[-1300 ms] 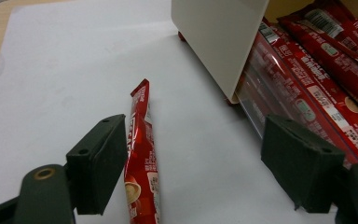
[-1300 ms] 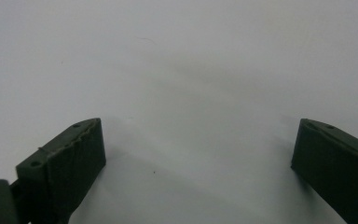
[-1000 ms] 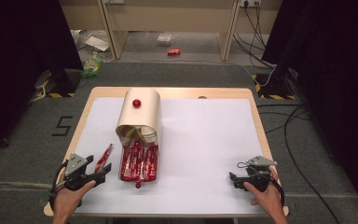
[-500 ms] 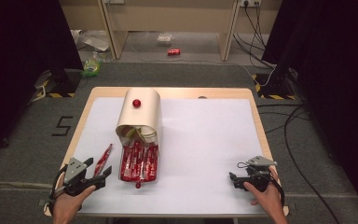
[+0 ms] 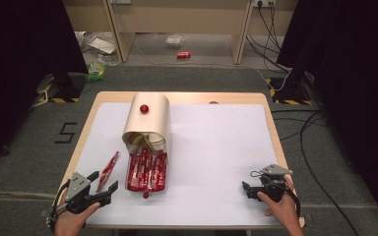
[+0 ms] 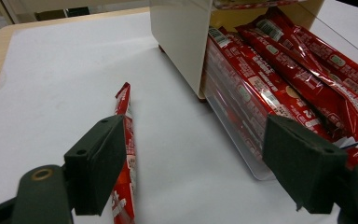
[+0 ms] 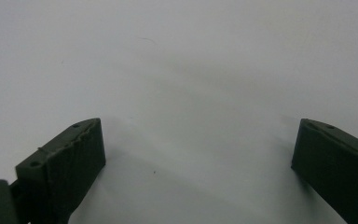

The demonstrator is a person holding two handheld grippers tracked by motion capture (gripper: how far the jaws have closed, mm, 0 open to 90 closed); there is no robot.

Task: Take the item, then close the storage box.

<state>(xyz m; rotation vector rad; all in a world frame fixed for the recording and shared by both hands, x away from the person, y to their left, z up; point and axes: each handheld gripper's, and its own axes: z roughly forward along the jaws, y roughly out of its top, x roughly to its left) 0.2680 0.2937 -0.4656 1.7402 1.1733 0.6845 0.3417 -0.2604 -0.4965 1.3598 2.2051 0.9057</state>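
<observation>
Left gripper (image 6: 193,172) spread wide just beside the loose red packet (image 6: 123,154) left of the box (image 5: 147,125), likely lining up a pickup, while right gripper (image 5: 252,189) rests spread on bare paper.

Cream box (image 5: 150,118) on table (image 5: 216,147), red packets (image 5: 146,170) spilling out

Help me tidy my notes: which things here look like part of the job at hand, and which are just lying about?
Likely part of the job:
- loose red packet
- cream box on its side
- red packets spilling from it
- left gripper, open near the loose packet
- right gripper, open

Lying about:
- red can on the floor
- floor litter
</observation>
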